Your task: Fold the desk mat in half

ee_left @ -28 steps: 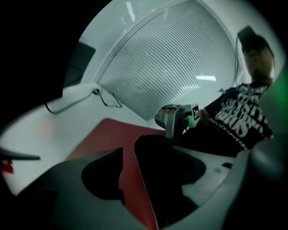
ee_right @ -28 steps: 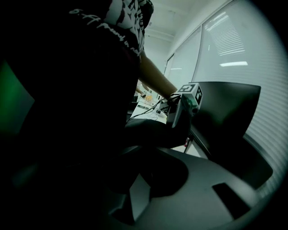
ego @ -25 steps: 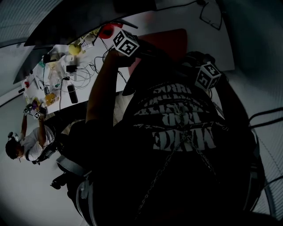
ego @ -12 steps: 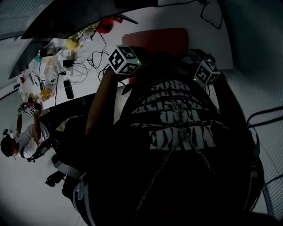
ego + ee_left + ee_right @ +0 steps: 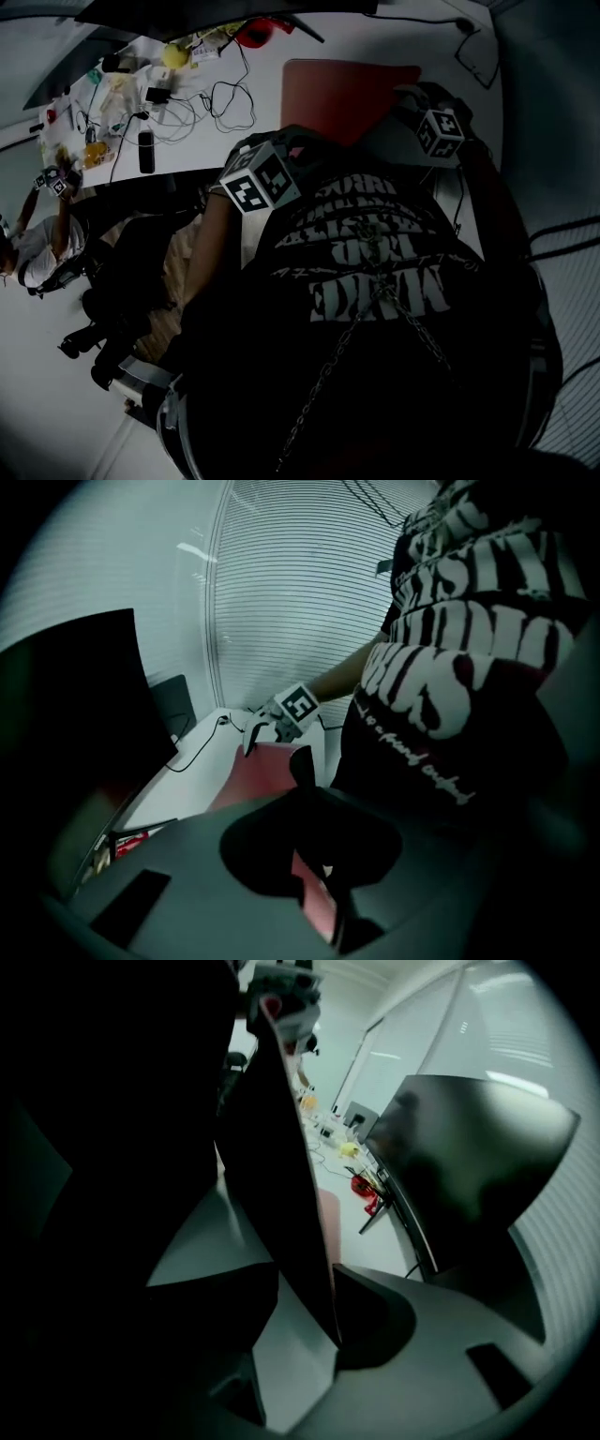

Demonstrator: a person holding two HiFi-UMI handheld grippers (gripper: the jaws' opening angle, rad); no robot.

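The red desk mat (image 5: 347, 94) lies on the white desk (image 5: 234, 131), its near part hidden by the person's black shirt. My left gripper (image 5: 309, 799) has its jaws closing, pinching the mat's red edge (image 5: 314, 902); its marker cube (image 5: 258, 178) sits at the near desk edge. My right gripper (image 5: 309, 1307) is opening, and the mat's edge (image 5: 277, 1147) still runs between its jaws with a gap beside it. The right gripper's cube (image 5: 439, 131) is at the mat's right side. From the left gripper view, the right gripper (image 5: 281, 714) shows at the mat's far end.
A dark monitor (image 5: 469, 1166) stands along the desk's back. Cables (image 5: 220, 94), a black cylinder (image 5: 145, 150), a yellow thing (image 5: 173, 54) and a red thing (image 5: 255, 33) crowd the desk's left. Another person (image 5: 37, 244) sits at far left. Blinds (image 5: 281, 592) cover the window.
The left gripper's cube has come from the mat's far left corner back to the near desk edge. The right cube stays by the mat's right side. More of the mat shows now.
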